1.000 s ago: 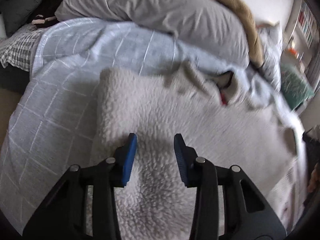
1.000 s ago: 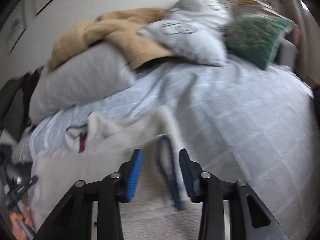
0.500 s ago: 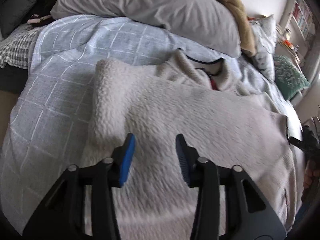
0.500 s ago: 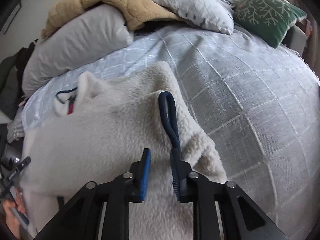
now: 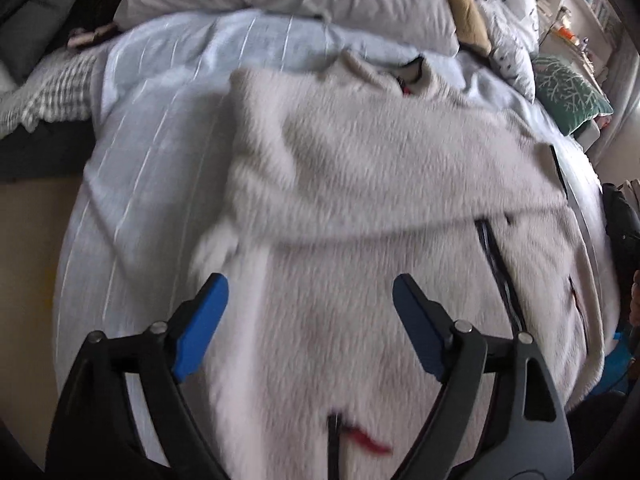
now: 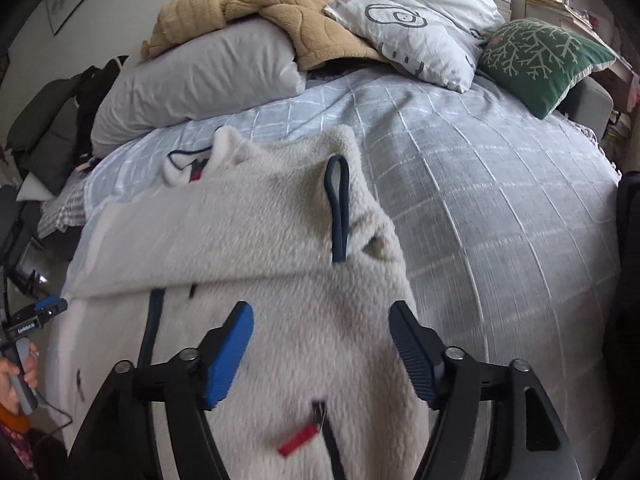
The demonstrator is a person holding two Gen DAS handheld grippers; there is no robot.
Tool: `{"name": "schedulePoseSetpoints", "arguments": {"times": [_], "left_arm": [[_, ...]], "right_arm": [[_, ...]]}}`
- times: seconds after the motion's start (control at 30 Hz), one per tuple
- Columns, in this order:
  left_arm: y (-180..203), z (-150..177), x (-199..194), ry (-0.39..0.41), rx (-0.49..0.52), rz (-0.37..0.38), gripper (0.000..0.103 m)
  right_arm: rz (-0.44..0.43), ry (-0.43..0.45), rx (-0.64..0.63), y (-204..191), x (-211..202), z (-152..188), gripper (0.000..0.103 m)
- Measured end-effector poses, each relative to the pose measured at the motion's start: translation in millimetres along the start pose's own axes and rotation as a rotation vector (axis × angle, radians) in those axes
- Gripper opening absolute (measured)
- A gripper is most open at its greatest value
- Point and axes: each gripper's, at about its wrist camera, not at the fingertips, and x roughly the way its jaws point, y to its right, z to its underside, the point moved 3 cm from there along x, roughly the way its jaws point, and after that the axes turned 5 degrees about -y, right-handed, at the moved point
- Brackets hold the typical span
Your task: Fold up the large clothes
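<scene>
Left wrist view: left gripper (image 5: 310,298) jaws opening, wide apart, nothing between the pads. White fleece jacket (image 5: 360,184) fills centre frame on the checked bedspread (image 5: 160,152), sleeves folded across; heavy motion blur, red tag (image 5: 366,444) at bottom barely readable.

Right wrist view: right gripper (image 6: 320,332) jaws opening, empty (fleece below only). Navy cuff (image 6: 338,208) sits upper centre. Person's hand (image 6: 12,376) cut off at left edge.

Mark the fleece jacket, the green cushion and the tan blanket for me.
fleece jacket (image 6: 280,208): right wrist view, on the folded-over upper panel.
green cushion (image 6: 540,56): right wrist view, on its branch-patterned face.
tan blanket (image 6: 280,4): right wrist view, on the crumpled heap atop the pillows.
</scene>
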Motion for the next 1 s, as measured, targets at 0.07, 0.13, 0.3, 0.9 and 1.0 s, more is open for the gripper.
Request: {"name": "schedulePoseSetpoints", "arguments": {"times": [0.07, 0.13, 0.3, 0.9, 1.0], "left_arm": [[-3.6, 12.0, -2.0, -0.034, -0.02, 0.035, 0.085], [-7.8, 24.2, -1.2, -0.083, -0.046, 0.059, 0.085], [-16.0, 54.6, -2.5, -0.182, -0.089, 0.096, 0.085], [-43.9, 138.5, -19.9, -0.348, -0.134, 0.372, 0.085], [-47.1, 150.7, -14.4, -0.378, -0.14, 0.39, 0.085]], "right_arm": [[-0.001, -0.016, -0.005, 2.9, -3.9, 7.8, 0.078], [0.003, -0.038, -0.01, 5.9, -5.0, 15.4, 0.08], [0.027, -0.178, 0.001, 21.2, 0.3, 42.8, 0.081], [-0.253, -0.341, 0.306, 98.9, -16.5, 115.9, 0.081], [-0.241, -0.416, 0.301, 96.4, -2.5, 131.5, 0.081]]}}
